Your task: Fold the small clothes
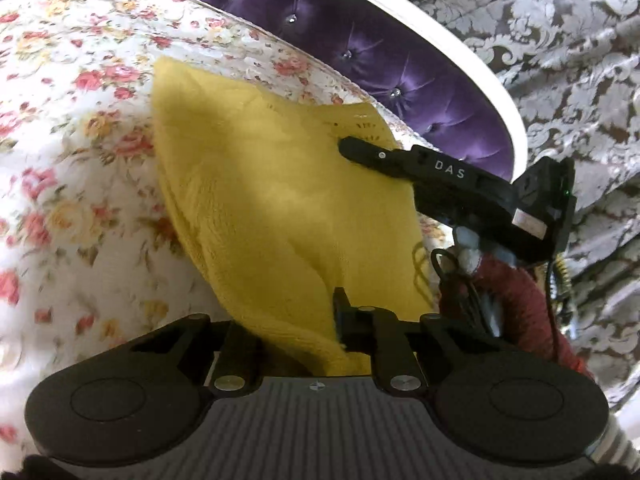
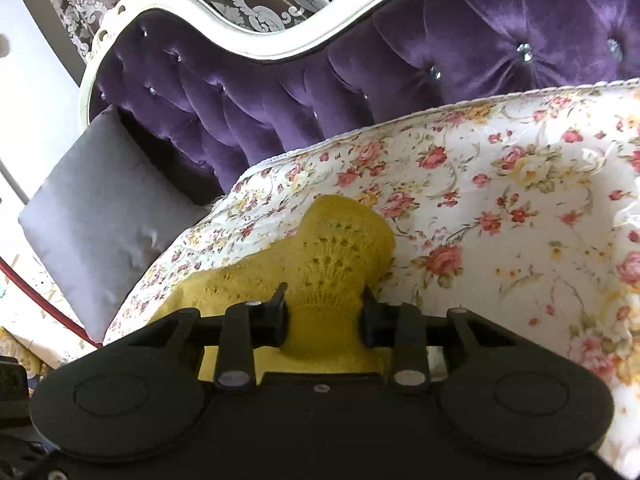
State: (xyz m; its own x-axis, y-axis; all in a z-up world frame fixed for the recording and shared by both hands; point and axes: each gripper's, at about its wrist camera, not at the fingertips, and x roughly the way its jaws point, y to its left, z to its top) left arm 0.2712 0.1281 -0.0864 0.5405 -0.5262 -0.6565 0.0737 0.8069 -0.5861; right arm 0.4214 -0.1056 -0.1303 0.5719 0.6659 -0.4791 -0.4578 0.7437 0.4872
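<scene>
A yellow knit garment (image 1: 260,184) lies spread on a floral bedspread (image 1: 80,120). At the bottom of the left wrist view my left gripper (image 1: 316,320) is shut on the garment's near edge. The cloth drapes over one finger and hides it. My right gripper (image 1: 348,148) reaches in from the right, its tip on the garment's far right corner. In the right wrist view the lacy yellow garment (image 2: 340,240) bunches between the fingers of the right gripper (image 2: 324,308) and fills the gap, so the gripper is shut on it.
A purple tufted headboard (image 2: 280,92) with a white frame runs behind the bed. A grey pillow (image 2: 92,216) leans at its left end. A hand in a dark red sleeve (image 1: 512,292) holds the right gripper. Silver-patterned drapery (image 1: 560,40) hangs beyond.
</scene>
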